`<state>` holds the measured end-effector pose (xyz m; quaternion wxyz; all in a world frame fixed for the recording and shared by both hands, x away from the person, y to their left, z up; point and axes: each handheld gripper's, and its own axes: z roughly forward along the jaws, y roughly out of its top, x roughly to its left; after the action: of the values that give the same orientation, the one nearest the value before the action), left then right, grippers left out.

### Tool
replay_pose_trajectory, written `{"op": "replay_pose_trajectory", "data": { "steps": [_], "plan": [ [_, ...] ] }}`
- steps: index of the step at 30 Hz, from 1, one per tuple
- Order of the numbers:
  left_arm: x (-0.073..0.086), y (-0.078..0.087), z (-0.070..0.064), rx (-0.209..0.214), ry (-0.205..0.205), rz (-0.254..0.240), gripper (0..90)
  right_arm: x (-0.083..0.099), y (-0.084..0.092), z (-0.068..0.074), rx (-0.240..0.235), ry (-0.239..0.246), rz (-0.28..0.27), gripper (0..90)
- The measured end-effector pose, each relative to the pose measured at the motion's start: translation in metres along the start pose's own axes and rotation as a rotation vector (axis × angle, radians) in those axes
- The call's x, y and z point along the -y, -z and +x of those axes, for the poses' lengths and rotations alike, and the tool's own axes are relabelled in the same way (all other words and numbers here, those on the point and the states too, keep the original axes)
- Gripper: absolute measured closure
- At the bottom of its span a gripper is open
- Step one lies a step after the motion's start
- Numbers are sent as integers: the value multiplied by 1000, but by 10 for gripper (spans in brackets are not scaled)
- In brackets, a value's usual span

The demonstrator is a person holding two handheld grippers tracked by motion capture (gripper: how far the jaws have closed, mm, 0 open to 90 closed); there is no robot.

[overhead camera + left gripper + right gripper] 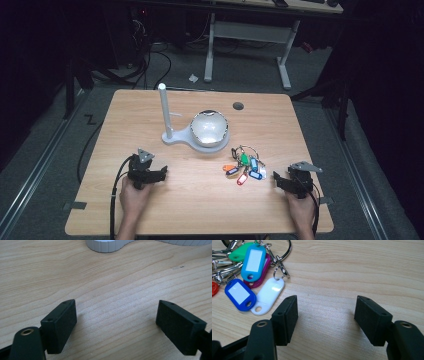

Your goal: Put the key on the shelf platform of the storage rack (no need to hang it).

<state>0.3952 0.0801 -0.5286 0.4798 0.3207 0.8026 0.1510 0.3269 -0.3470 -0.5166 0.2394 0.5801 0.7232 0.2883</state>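
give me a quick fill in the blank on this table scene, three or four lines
1. The bunch of key tags lies nearer the ____ gripper.
2. The jaws of the left gripper stand ____, with bare wood between them.
3. The white post stands ____ on the white stand's base.
4. In the right gripper view, the tag nearest the jaws is ____ in colour.

Missing words: right; open; upright; white

Bright tabletop, dark surroundings, perhaps slightly soft

Black tongs (pixel 165 172), grey three-cornered plates, black cables.
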Motion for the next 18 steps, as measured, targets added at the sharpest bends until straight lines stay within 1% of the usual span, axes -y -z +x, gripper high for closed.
{"op": "replay_pose_trajectory", "data": {
  "steps": [14,16,18],
  "plan": [
    [0,0,0,1,-2,0,173,0,-1,0,-3,2,-2,346],
    [0,0,0,1,-1,1,173,-1,-1,1,5,-1,0,343],
    [0,0,1,5,-11,2,173,-1,-1,1,4,2,0,343]
  ]
}}
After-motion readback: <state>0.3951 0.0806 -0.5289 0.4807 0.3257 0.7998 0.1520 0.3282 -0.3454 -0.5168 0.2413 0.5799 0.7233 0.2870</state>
